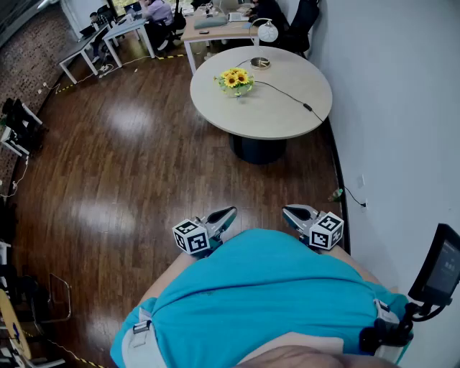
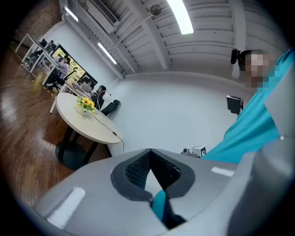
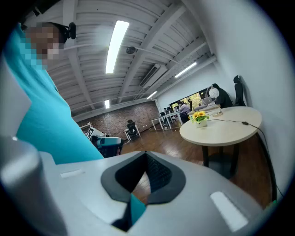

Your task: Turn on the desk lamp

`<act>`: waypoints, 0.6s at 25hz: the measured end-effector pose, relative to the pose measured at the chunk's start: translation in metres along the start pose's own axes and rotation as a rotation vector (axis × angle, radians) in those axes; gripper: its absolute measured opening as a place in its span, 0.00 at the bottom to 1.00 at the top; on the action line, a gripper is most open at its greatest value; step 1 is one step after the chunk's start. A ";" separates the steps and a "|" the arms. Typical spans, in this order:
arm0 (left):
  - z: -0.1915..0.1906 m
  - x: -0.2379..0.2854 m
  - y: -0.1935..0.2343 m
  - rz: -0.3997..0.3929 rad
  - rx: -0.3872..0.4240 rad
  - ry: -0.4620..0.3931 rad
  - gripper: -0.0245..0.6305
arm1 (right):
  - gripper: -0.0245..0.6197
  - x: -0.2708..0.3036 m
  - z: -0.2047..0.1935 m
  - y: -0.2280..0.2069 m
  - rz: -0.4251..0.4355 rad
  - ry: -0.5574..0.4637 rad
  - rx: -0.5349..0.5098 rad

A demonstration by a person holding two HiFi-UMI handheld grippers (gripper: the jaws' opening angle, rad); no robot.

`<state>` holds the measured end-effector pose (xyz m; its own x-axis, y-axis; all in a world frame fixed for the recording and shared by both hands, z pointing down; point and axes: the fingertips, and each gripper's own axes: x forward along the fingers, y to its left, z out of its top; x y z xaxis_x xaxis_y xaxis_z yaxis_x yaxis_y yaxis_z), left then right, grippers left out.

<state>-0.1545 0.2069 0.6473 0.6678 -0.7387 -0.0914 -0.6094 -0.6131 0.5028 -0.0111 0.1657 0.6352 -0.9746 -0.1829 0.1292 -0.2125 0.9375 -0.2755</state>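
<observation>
The desk lamp (image 1: 266, 31) has a round white head and stands at the far edge of a round beige table (image 1: 273, 115). Its dark round base (image 1: 259, 62) sits on the tabletop, and a black cord (image 1: 287, 95) runs from it across the table. Both grippers are held close to the person's body, far from the table. My left gripper (image 1: 228, 213) and right gripper (image 1: 287, 210) point toward the table, jaws together and nothing between them. The table (image 2: 87, 129) lies far off in the left gripper view, beyond my left gripper (image 2: 150, 150). Past my right gripper (image 3: 146, 153) it (image 3: 221, 131) shows again.
A pot of sunflowers (image 1: 236, 80) stands on the table near the lamp base. A white wall (image 1: 402, 108) runs close along the right, with a socket and cable (image 1: 353, 194) low down. Desks with seated people (image 1: 154, 14) fill the back. Dark wood floor (image 1: 129, 165) lies between.
</observation>
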 end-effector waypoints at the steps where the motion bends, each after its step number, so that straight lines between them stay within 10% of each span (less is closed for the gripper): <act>1: 0.006 -0.006 0.004 -0.005 0.000 0.001 0.07 | 0.04 0.008 0.003 0.004 -0.003 0.001 -0.001; 15: 0.043 -0.071 0.081 -0.074 -0.081 0.030 0.07 | 0.04 0.121 0.004 0.032 -0.041 0.060 0.011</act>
<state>-0.2701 0.1977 0.6580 0.7231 -0.6826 -0.1059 -0.5219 -0.6403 0.5636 -0.1356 0.1725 0.6385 -0.9590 -0.2032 0.1973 -0.2537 0.9261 -0.2793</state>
